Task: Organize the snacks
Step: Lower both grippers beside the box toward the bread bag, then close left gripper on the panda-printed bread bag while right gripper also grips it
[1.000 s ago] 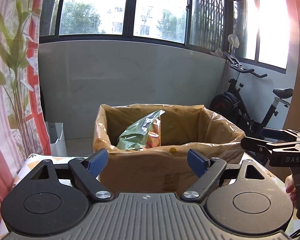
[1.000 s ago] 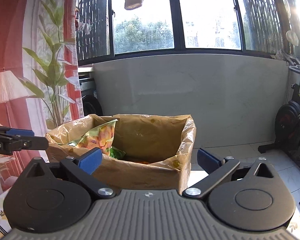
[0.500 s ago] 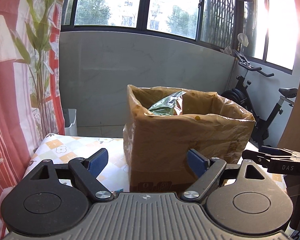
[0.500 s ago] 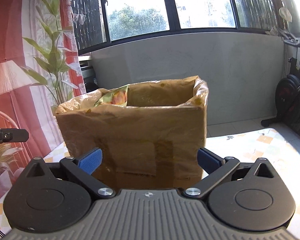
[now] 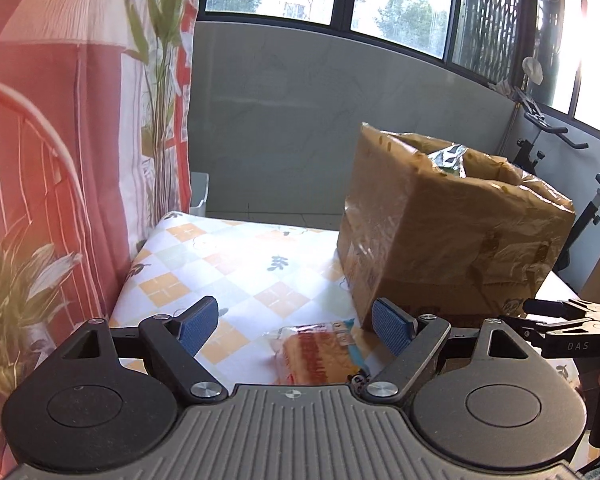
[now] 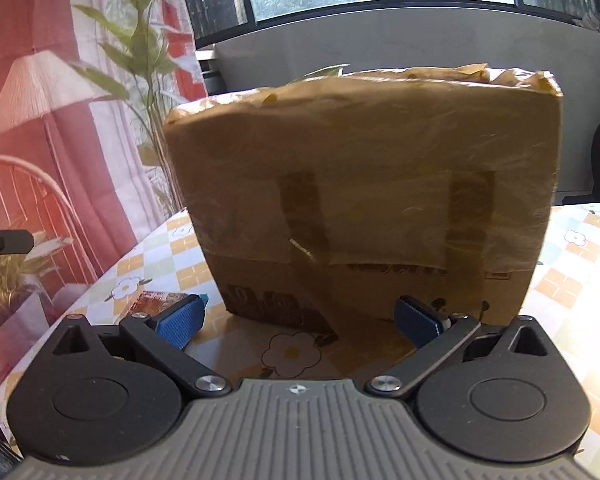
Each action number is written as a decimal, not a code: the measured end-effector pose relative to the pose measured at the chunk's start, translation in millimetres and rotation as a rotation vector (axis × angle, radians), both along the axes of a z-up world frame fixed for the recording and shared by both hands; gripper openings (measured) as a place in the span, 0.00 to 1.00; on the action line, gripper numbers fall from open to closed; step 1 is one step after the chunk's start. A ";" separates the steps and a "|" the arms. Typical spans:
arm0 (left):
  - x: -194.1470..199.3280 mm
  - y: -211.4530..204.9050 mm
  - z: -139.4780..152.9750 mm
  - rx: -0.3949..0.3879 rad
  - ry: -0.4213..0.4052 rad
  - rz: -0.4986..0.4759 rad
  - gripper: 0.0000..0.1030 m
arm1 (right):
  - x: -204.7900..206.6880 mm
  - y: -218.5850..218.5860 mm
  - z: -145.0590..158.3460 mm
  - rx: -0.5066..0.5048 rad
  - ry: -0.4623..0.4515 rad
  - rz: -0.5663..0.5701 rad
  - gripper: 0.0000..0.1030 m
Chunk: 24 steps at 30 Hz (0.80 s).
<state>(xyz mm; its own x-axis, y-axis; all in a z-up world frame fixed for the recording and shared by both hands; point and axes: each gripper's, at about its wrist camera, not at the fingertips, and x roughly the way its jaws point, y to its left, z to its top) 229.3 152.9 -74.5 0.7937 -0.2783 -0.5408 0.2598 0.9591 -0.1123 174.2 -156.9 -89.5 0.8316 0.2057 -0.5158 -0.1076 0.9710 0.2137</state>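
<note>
The small clear-wrapped snack pack (image 5: 318, 354) lies flat on the worktop (image 5: 236, 264) just left of the cardboard box (image 5: 452, 240), between the closing, still-empty left claw (image 5: 296, 326), and looks light, crinkly and crushable, best pinched across its short sides, while the right view shows the open right claw (image 6: 298, 318) facing the box's taped front.

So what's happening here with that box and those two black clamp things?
A person is tidying snacks into the cardboard box on the table, holding a gripping tool in each hand. A green bag already pokes out of the box. The left tool is over a wrapped snack beside the box, touching nothing. The right tool is open and empty, facing the box.
</note>
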 end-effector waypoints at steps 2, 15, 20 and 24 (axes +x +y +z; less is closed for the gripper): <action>7.2 6.0 -9.4 -0.012 0.021 0.002 0.81 | 6.3 7.3 -5.8 0.001 0.018 0.021 1.00; 73.9 -13.8 -86.0 -0.118 0.222 -0.056 0.68 | 26.5 12.1 -34.3 -0.022 0.129 0.060 0.97; 68.1 -31.9 -96.6 -0.164 0.273 -0.130 0.43 | 24.9 8.8 -41.4 -0.026 0.151 0.086 0.93; 54.2 -56.8 -96.8 -0.167 0.292 -0.194 0.41 | 20.9 15.8 -47.8 -0.019 0.170 0.146 0.92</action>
